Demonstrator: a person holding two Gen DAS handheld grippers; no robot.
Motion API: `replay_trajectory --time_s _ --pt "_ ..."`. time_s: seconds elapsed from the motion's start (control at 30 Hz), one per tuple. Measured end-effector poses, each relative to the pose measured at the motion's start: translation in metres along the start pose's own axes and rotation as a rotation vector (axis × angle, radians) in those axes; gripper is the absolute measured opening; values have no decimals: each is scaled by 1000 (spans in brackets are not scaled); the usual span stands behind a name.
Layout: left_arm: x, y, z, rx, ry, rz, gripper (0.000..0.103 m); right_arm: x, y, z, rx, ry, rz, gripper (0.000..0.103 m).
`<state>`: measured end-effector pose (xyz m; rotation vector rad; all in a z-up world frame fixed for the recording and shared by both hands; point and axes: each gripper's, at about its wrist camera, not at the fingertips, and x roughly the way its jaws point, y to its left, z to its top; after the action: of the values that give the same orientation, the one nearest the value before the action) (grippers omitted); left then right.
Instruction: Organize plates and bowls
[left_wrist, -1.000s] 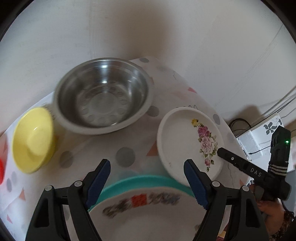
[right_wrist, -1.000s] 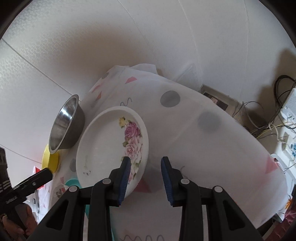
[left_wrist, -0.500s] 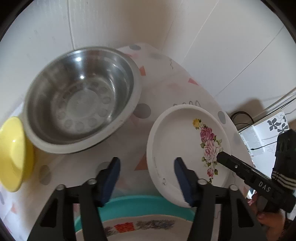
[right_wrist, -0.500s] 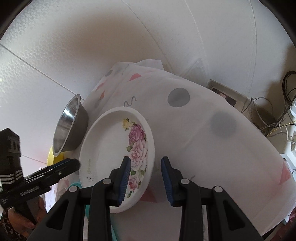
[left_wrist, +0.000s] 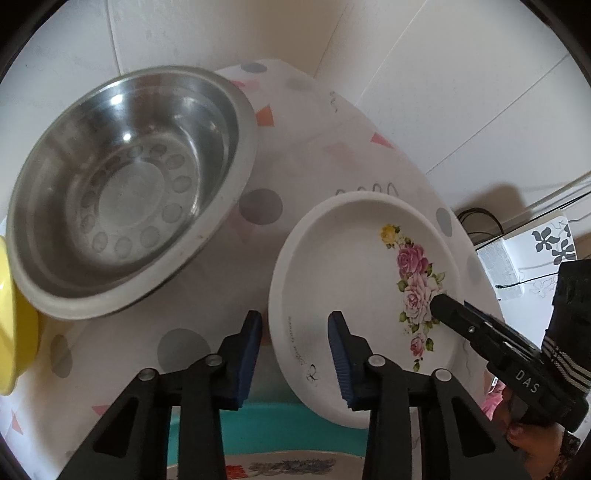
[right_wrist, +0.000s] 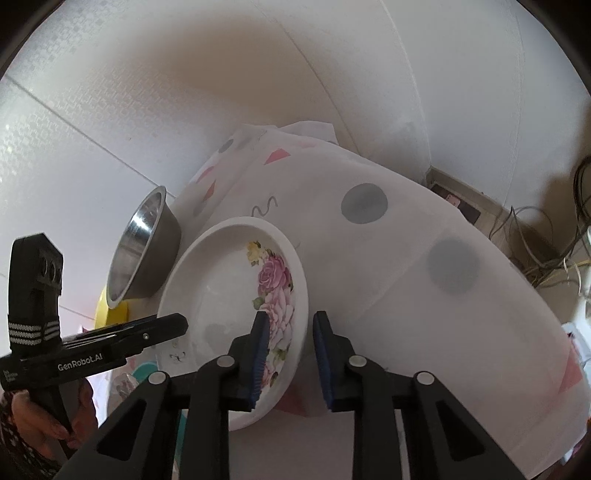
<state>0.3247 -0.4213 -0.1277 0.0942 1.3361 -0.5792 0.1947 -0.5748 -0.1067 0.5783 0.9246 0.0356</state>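
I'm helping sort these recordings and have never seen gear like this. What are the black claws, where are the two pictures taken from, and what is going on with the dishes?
There is no robot here: a person holds a hand tool in each hand, each with a two-finger claw and a wide-angle camera looking along its fingers. One picture comes from the left claw, the other from the right claw; each also shows the other tool from the side.

On the patterned tablecloth lie a steel bowl, a yellow bowl, a white plate with roses and, at the near edge, a teal-rimmed plate.

Both claws straddle opposite rims of the rose plate, and their jaws are closing. The blue pads do not seem to press on it yet, so nothing is held.
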Motion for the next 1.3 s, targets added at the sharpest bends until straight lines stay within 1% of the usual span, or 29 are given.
replay_trajectory --time_s 0.1,0.3,0.43,0.47,0.5,0.57,0.7,0.77,0.83,1.03,1.17,1.3 --pt "3 -4 2 15 -3 7 37 1 -1 2 5 3 11 24" --pt "9 -20 3 97 9 41 35 4 -3 4 5 1 26 24" --pt "13 -25 7 109 13 47 35 6 3 5 -30 5 8 24" --pt "12 -26 4 113 12 46 34 7 6 4 -45 3 1 24" --pt "12 -27 3 117 9 57 30 7 8 4 -60 -3 -8 24" --pt "11 -29 2 125 0 66 28 6 9 1 -62 -19 -11 24" --pt "12 -33 1 141 0 68 26 4 4 -4 -63 -43 -14 12" --pt "11 -35 0 148 0 80 25 3 -2 -4 -42 -41 15 12" --pt "8 -36 -2 151 -5 85 21 1 -7 -4 -33 -33 35 12" --pt "2 -43 0 165 -15 69 18 -8 -18 -10 7 -37 58 11" --pt "1 -49 -5 174 -13 51 17 -10 -19 -10 10 -39 38 11" --pt "-2 -53 -9 170 -18 27 17 -15 -24 -12 41 -42 44 11"
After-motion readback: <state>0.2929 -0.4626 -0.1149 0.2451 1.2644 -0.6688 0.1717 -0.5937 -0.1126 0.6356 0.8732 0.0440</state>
